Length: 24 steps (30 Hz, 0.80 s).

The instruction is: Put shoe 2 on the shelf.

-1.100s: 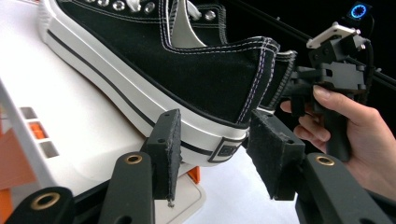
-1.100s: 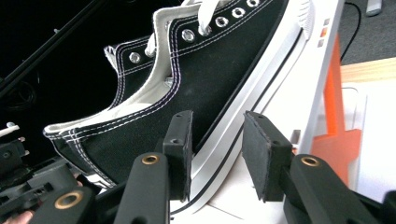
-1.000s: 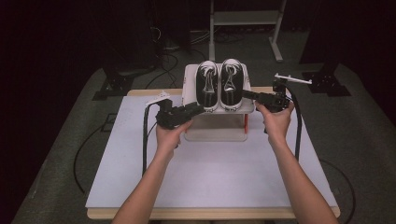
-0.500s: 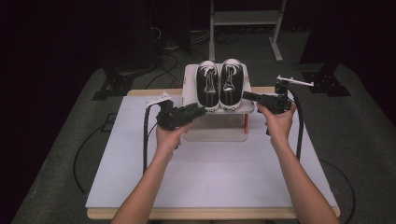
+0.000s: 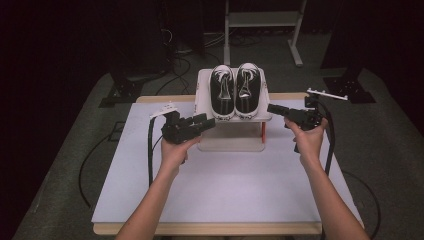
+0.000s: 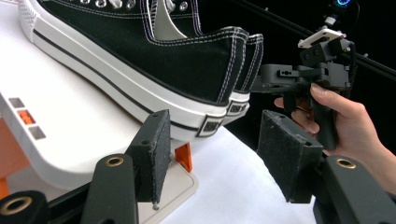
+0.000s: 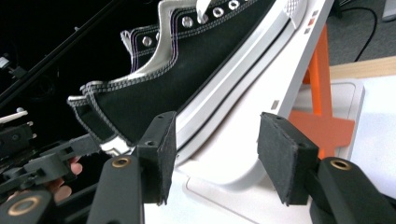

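Observation:
Two black sneakers with white soles, the left one and the right one, lie side by side on a white stand with orange legs, heels toward me. My left gripper sits just left of the stand's front, below the left heel. Its jaws have just been opening and stand open, with the heel beyond them and nothing pressed. My right gripper is a little off the stand's right side. Its jaws have also just been opening and stand open, facing the stand's edge and the right sneaker.
The stand rests at the back middle of a white tabletop. Cables trail from both grippers over the table's sides. Dark floor, tripod feet and a grey frame lie behind the table.
The right gripper has drawn back from the right sneaker's heel, toward the right and toward me. Both pairs of jaws have widened. The left hand has hardly moved.

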Tool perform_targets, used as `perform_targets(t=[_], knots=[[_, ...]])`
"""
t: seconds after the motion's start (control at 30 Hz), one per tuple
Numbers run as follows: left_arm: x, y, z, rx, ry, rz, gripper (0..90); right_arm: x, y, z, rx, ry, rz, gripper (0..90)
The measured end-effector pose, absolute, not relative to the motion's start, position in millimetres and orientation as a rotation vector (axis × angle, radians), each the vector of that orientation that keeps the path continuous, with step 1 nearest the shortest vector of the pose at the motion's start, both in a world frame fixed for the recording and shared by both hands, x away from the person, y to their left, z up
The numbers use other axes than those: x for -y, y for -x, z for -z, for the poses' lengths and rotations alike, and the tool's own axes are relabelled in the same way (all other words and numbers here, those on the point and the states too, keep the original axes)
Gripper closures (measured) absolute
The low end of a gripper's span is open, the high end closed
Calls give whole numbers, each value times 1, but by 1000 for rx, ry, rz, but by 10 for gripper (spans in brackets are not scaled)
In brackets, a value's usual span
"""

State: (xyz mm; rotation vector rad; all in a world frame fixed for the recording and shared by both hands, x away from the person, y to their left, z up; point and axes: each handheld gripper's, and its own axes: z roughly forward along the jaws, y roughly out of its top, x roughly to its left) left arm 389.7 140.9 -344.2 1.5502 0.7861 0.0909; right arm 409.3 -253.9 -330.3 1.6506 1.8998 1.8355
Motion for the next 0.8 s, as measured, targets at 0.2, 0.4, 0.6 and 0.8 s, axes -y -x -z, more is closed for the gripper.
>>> perform_targets(t=[0.2,0.4,0.6,0.8], knots=[[-151,-384,348,-792,-1554,-97,419,263,-398,338,-1905,-1636,-1815,424],[-162,-378,353,-806,-1554,-94,403,275,-389,348,-1895,-1655,-1833,372],[-173,-371,361,-820,-1558,-96,385,287,-377,361,-1908,-1662,-1829,348],[-182,-362,371,-830,-1563,-92,362,298,-362,375,-1924,-1659,-1815,326]])
